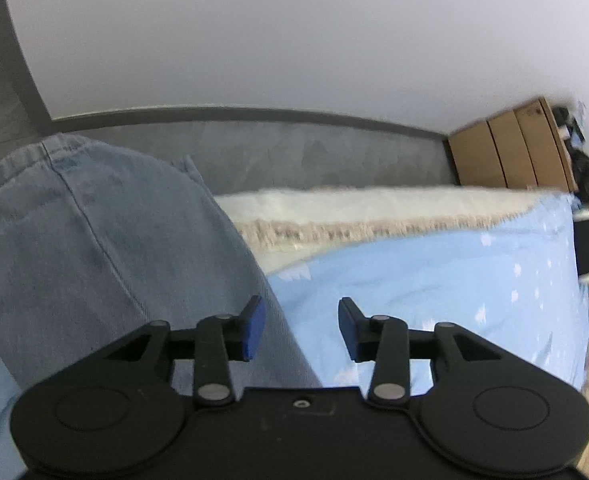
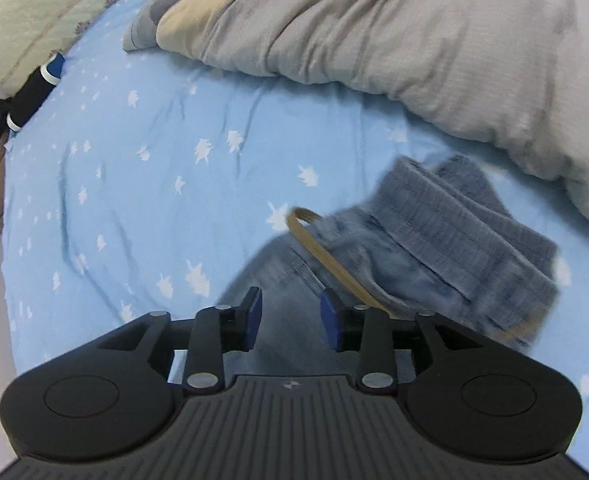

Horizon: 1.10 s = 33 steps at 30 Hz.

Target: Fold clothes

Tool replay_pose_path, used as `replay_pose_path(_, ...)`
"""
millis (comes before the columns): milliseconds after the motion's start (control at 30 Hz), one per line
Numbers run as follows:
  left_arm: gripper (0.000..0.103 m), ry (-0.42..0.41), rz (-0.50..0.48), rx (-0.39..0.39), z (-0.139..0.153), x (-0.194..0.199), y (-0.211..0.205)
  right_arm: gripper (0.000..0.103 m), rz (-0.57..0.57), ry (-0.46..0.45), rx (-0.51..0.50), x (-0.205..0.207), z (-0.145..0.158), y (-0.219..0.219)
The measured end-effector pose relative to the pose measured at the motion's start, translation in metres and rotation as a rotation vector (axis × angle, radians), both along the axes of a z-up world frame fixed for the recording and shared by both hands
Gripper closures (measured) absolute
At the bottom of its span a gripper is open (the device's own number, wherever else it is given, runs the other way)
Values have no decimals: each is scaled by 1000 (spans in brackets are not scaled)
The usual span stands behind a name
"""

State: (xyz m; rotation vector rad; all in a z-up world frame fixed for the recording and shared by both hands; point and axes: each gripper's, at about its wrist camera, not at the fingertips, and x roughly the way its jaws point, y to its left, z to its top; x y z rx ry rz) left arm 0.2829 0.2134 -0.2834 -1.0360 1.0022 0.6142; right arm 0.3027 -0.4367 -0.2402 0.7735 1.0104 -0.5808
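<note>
Both grippers are pointing steeply down over the bed. The left gripper is hanging with its blue pads partly apart and pressing on nothing; the pale denim jeans are lying under and beyond its left finger, reaching the bed's foot edge, where a cream fringed cover is showing past the blue star-printed sheet. The right gripper is also standing partly open, empty, above the jeans' bunched waistband, which is blurred and lying mid-sheet near a grey duvet. A tan strip is crossing the denim. Cardboard boxes are standing beyond the bed; no writing is readable.
</note>
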Motion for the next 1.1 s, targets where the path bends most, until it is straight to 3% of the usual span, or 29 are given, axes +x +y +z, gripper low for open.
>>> replay_pose_path(233, 65, 52, -174, -12, 0, -6, -31, 67, -42, -2, 27, -102, 12, 30)
replay_pose_path(333, 65, 88, -304, 31, 0, -4, -51, 67, -57, 0, 33, -138, 12, 42)
replay_pose_path(467, 65, 74, -443, 23, -2, -6, -80, 67, -50, 10, 16, -178, 16, 59)
replay_pose_path(600, 64, 53, -517, 26, 3, -13, -106, 67, -3, 1, 8, -213, 18, 74)
replay_pose_path(800, 60, 40, -579, 58, 21, -39, -146, 61, -6, -77, 33, -243, 11, 65)
replay_pose_path(967, 57, 60, -567, 115, 47, -72, -176, 57, 8, -142, 76, -250, -3, 33)
replay_pose_path(1033, 48, 58, -541, 142, 60, -85, -187, 52, 9, -173, 90, -249, -10, 15)
replay_pose_path(1100, 45, 69, -508, 191, 71, -94, -197, 43, 9, -209, 103, -247, -18, -3)
